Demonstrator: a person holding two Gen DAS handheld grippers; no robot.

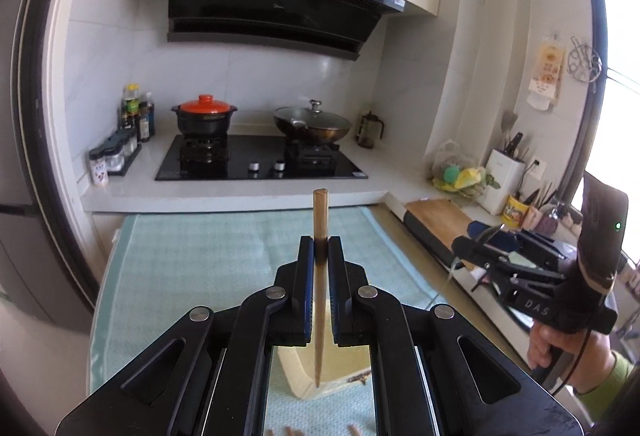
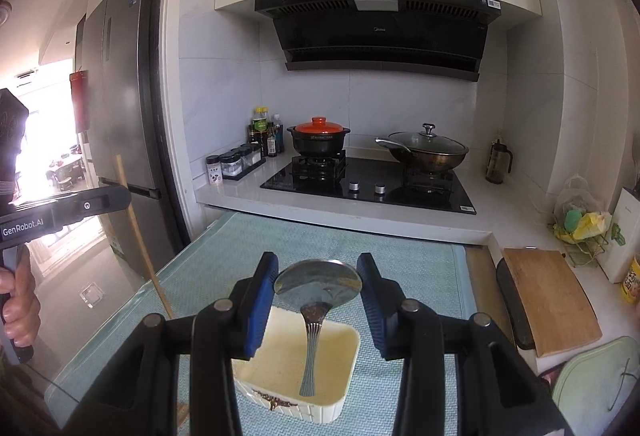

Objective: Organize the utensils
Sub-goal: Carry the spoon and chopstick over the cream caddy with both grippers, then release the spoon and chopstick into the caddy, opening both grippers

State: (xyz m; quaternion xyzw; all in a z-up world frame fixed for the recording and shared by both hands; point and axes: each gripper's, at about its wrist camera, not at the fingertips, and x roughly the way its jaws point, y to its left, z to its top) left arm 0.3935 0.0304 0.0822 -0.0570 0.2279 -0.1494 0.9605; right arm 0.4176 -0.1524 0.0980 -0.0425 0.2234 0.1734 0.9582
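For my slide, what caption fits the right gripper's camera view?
Right gripper holds a metal spoon by its bowl above a cream box.

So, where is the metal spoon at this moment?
In the right wrist view, the spoon is held by its bowl in the right gripper, handle hanging down over the cream box on the teal mat.

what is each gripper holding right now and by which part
Left gripper pinches a wooden chopstick near its thick end; right gripper holds a metal spoon by the bowl's edges.
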